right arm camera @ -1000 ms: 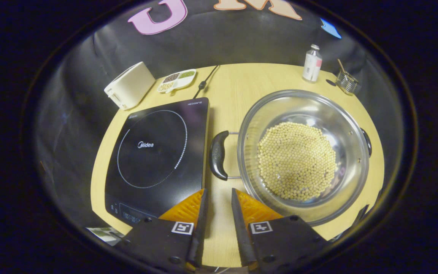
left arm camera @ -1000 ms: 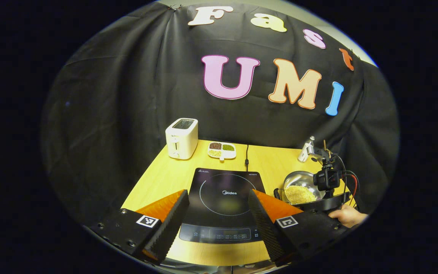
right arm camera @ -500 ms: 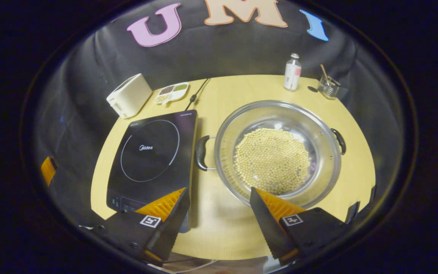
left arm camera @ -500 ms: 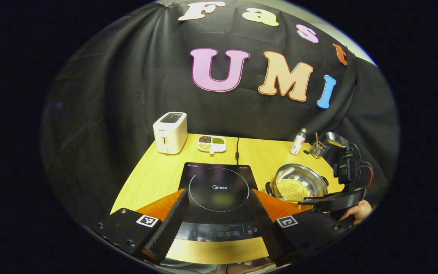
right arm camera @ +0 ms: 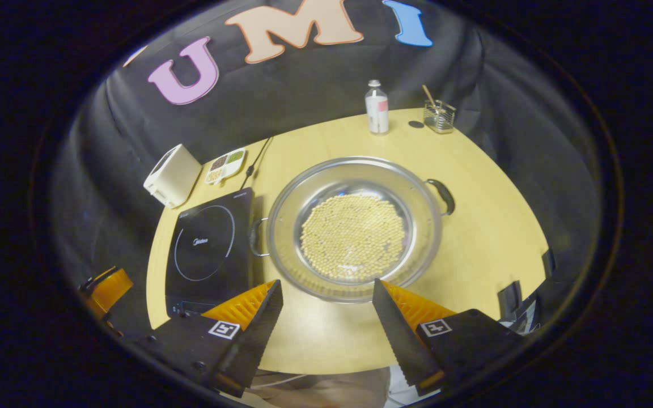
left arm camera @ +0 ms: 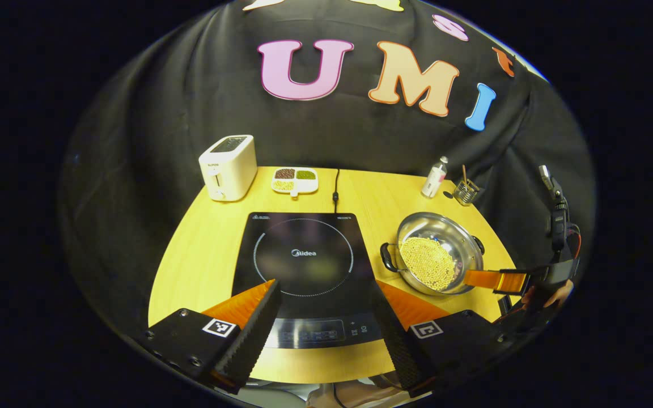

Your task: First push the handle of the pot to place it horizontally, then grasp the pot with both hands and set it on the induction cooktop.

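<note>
A: Starting with the left gripper view, what appears?

B: The left gripper hovers wide open, holding nothing, above the induction cooktop. The pot of beans sits on the table just right of it.

A: And the right gripper view?

B: The right gripper gapes wide, empty, near the pot, beside the induction cooktop.

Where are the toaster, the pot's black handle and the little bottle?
toaster [left arm camera: 228, 168]: left gripper view, on its front face.
pot's black handle [right arm camera: 442, 196]: right gripper view, on the middle of the handle's curve.
little bottle [right arm camera: 377, 107]: right gripper view, on its body.
</note>
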Tool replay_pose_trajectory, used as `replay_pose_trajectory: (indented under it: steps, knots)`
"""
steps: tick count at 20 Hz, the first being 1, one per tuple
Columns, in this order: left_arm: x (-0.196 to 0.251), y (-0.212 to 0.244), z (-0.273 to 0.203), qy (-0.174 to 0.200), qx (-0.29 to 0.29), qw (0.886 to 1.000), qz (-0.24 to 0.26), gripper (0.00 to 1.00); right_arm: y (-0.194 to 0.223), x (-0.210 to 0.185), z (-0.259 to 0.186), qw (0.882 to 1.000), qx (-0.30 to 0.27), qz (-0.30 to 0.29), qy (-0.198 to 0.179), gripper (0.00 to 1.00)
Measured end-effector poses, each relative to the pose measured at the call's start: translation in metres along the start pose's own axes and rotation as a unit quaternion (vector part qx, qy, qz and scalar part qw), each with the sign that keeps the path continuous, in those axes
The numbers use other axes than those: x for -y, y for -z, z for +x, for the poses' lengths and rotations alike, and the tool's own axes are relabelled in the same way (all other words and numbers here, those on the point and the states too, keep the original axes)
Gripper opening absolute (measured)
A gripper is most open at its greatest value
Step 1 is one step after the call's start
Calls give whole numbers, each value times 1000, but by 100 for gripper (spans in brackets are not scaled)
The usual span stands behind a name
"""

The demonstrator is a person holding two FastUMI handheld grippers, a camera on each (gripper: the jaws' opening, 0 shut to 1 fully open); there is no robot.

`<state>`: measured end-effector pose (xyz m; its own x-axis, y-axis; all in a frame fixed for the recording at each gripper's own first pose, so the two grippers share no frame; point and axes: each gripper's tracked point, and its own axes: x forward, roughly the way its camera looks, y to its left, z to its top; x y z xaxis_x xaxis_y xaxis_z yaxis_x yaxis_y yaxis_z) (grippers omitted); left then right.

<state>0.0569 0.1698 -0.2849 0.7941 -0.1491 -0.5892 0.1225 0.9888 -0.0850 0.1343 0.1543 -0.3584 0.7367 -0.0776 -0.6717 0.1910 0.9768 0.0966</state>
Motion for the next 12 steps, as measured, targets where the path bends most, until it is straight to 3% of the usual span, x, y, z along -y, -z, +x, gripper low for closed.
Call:
replay_pose_trajectory:
  steps: [2,5,8,12]
  knots:
    - [12,3,10,5,-20,1000,1,96,-13,28,-2,1000,-1,0,14,99]
    - [35,1,23,14,-43,999,-5,100,-34,61,6,1000,-6,0,10,94]
    - [62,-5,39,29,-61,998,-14,96,-59,98,21,1000,-17,-6,6,94]
    - [102,-10,65,77,-84,992,-49,96,-85,136,45,999,-41,-19,-12,95]
